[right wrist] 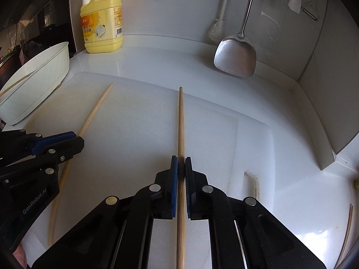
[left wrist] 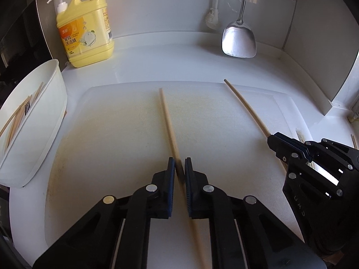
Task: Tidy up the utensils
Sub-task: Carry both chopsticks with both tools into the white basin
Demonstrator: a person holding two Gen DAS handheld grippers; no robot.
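Both grippers clamped on chopsticks over the cutting board (left wrist: 112,134).
My left gripper (left wrist: 179,168) grips one chopstick (left wrist: 167,121); my right gripper (right wrist: 181,168) grips the other chopstick (right wrist: 180,121), tips pointing ahead.

We see a white counter (left wrist: 157,51) w/ a white cutting board (left wrist: 112,123) lying flat on it. Yellow detergent jug (left wrist: 86,24) stands at back left, white utensil tub (left wrist: 33,125) at left edge, beside the board.
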